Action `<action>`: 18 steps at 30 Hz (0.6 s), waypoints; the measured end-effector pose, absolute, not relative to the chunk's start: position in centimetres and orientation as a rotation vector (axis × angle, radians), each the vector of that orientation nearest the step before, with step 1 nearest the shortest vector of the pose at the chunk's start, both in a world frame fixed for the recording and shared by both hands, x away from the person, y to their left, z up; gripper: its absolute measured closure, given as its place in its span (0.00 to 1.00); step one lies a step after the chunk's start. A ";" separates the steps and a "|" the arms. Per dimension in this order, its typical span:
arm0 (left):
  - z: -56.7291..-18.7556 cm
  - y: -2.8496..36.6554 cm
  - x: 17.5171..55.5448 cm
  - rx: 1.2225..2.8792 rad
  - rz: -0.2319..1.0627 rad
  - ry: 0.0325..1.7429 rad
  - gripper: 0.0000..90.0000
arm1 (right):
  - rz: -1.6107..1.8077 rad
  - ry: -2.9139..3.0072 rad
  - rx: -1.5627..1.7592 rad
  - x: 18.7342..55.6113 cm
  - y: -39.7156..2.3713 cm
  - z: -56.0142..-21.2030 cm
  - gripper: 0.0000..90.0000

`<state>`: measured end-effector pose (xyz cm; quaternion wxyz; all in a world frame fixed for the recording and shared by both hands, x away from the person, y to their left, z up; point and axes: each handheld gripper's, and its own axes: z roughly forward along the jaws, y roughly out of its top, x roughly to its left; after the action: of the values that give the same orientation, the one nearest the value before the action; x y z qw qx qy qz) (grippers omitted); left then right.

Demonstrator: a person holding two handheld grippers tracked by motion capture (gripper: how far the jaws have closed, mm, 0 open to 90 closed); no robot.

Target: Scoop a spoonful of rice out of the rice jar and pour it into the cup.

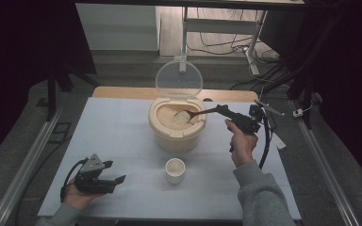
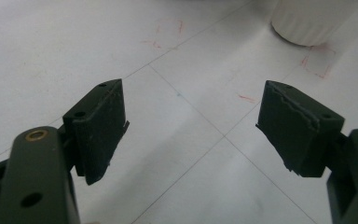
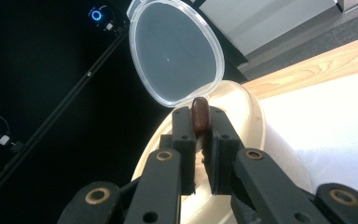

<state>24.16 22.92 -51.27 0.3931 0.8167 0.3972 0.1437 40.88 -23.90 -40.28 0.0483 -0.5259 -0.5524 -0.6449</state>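
Observation:
A cream rice container [image 1: 176,127] stands mid-table with its clear lid [image 1: 178,77] flipped up; its rim [image 3: 247,100] and lid [image 3: 175,53] also appear in the right gripper view. My right gripper [image 1: 226,111] is shut on the handle of a brown wooden spoon [image 1: 199,113], whose bowl lies heaped with rice over the container. The handle end of the spoon [image 3: 200,114] sticks up between the jaws. A small white cup [image 1: 175,169] sits in front of the container; its base [image 2: 307,21] shows in the left gripper view. My left gripper [image 1: 114,172] rests open at the front left [image 2: 191,135], holding nothing.
The white table top [image 1: 118,136] has thin grid lines and faint red marks [image 2: 317,65]. A wooden strip [image 1: 122,92] runs along its far edge. Metal rails flank both sides, and cables lie on the floor behind. A black cable [image 1: 266,141] trails from the right gripper.

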 end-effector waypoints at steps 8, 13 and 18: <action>-51.3 22.9 24.1 2.077 0.372 1.008 0.26 | -1.960 -1.644 -1.605 41.0 -24.1 -40.3 0.92; -51.2 22.9 24.1 2.078 0.373 1.006 0.26 | -1.963 -1.595 -1.602 41.0 -24.4 -40.4 0.92; -51.2 22.9 24.1 2.079 0.374 1.005 0.26 | -1.953 -1.539 -1.599 41.1 -24.8 -40.7 0.92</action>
<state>24.13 22.87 -51.25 0.3906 0.8181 0.3957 0.1472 41.09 -24.77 -40.66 0.0925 -0.5386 -0.5184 -0.6578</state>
